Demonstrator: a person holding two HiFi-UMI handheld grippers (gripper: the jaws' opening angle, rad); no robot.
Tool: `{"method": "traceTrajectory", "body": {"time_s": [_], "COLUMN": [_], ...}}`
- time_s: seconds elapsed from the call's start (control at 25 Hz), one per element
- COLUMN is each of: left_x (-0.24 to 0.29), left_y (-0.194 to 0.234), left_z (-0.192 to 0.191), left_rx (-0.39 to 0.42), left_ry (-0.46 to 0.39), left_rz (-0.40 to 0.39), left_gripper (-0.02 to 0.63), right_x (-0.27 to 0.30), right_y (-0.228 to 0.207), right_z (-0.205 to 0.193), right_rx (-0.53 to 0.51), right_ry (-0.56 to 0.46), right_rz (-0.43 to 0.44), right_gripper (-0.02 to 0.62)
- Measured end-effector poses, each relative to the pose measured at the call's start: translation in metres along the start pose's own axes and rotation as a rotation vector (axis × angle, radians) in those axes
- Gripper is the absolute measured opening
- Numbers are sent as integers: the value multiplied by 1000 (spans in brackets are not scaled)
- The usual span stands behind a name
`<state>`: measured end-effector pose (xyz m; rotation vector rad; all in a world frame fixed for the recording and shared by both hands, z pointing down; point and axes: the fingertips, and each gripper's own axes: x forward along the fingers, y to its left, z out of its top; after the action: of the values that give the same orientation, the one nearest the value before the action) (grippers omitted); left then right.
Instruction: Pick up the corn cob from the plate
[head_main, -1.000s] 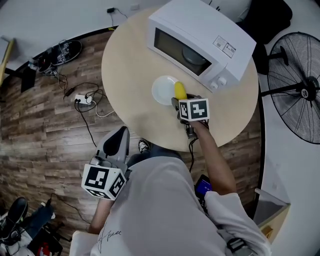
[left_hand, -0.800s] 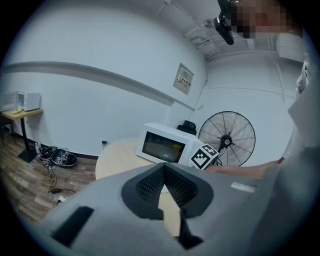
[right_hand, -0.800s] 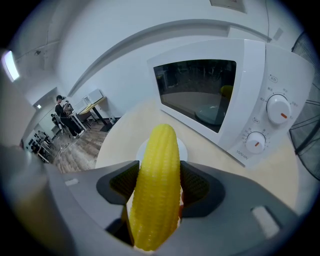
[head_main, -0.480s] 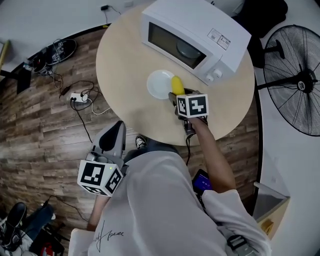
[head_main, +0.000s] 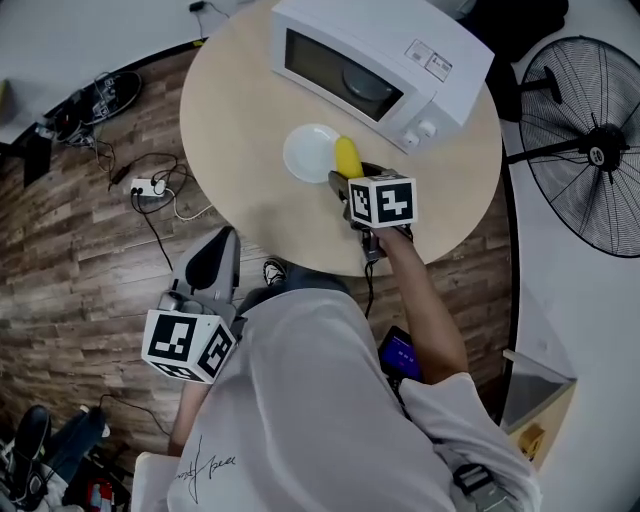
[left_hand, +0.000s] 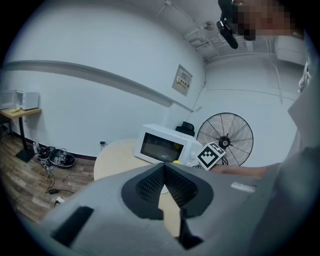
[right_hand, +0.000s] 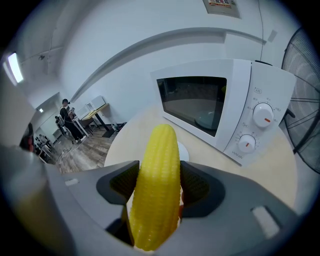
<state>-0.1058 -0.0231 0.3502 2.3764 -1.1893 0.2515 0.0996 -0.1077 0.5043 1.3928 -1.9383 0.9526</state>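
Observation:
A yellow corn cob (right_hand: 156, 185) stands lengthwise between the jaws of my right gripper (right_hand: 157, 187), which is shut on it. In the head view the corn cob (head_main: 347, 156) sits at the right rim of the white plate (head_main: 308, 152), just ahead of the right gripper (head_main: 352, 182). The plate (right_hand: 183, 150) shows partly behind the cob on the round beige table (head_main: 250, 120). My left gripper (head_main: 210, 262) hangs off the table over the wooden floor; its jaws meet at the tips with nothing between them (left_hand: 164, 167).
A white microwave (head_main: 375, 65) with a closed door stands on the table behind the plate. A black floor fan (head_main: 590, 150) stands to the right. Cables and a power strip (head_main: 140, 188) lie on the floor left of the table.
The right gripper holds the corn cob throughout and has risen slightly off the plate's edge. The head camera shifted, so the table sits higher in the picture. The left gripper stays put.

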Motion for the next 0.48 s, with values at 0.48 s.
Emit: {"method": "traceTrajectory", "body": {"time_s": [0.48], "left_x": [-1], "left_y": [3], "left_z": [-3], "left_rx": [12], "left_ry": [7], "left_rz": [-5], "left_gripper": [0], "right_x": [-19], "right_y": [13], "right_z": [0], "right_rx": [39], "right_ry": [-57], "right_rz": [30], "right_gripper": [267]}}
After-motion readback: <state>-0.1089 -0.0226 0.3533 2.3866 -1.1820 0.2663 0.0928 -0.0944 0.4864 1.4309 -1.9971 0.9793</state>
